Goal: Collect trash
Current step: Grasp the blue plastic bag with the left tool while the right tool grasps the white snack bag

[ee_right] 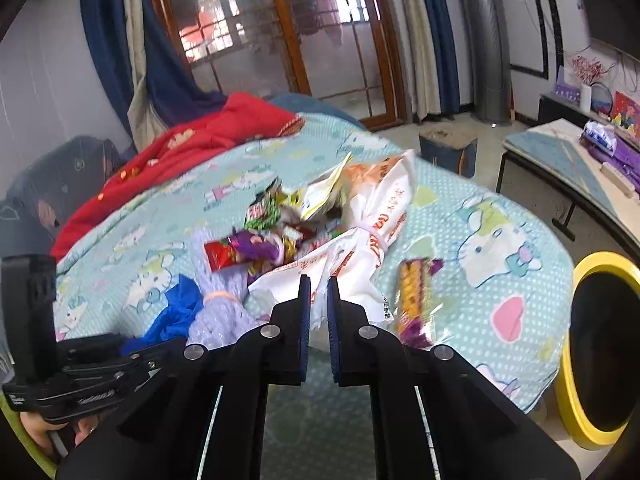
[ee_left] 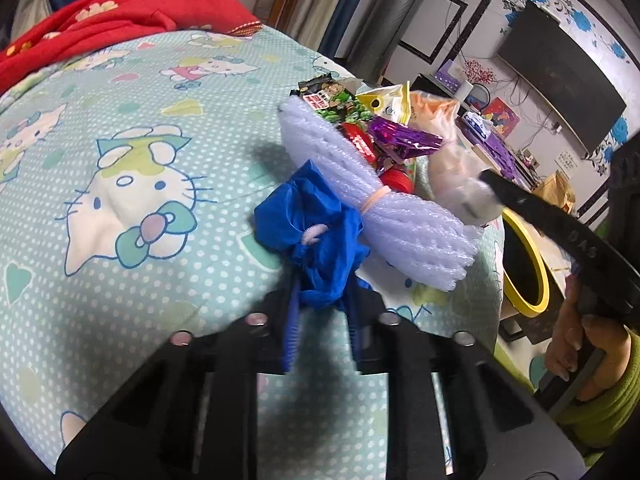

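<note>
Left wrist view first: the left gripper has its jaws pinched on the near end of a crumpled blue bag lying on the bedsheet, probably to lift it off as one bundle. Just beyond the blue bag lies a white foam roll, its long axis running from far left to near right, with snack wrappers heaped behind it. Right of the blue bag, past the bed edge, stands a yellow-rimmed bin, likely the destination.

Right wrist view: the right gripper is pressed nearly together on a fold of a white plastic bag, which stretches away and rightward, far right of the blue bag.
</note>
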Tool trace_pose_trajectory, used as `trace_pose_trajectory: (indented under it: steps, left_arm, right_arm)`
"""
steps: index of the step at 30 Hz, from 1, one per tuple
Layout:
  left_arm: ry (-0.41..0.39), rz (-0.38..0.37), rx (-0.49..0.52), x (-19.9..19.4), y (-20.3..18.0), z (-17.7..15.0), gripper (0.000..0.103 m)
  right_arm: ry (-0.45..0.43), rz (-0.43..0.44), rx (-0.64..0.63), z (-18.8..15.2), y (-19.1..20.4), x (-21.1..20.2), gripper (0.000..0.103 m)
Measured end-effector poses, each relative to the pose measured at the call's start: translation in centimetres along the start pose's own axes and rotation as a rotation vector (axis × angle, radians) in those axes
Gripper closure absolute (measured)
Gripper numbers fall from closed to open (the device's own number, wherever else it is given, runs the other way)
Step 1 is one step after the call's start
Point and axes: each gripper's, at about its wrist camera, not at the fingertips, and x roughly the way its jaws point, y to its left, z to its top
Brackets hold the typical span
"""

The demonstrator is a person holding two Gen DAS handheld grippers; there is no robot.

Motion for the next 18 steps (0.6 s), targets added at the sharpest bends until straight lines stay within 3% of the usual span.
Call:
trace_pose_trajectory:
  steps: [9, 18]
  left_arm:
    - [-0.066, 0.001, -0.016, -2.1, 0.4, 0.5, 0.098]
    - [-0.161, 0.036, 0.004, -5.3, -0.7, 2.3, 0.099]
  right_arm:
    - [-0.176, -0.002, -0.023, 1.3, 0.4, -4.7, 0.098]
    - [-0.279, -0.005, -0.030, 2.6, 0.3, -8.1, 0.098]
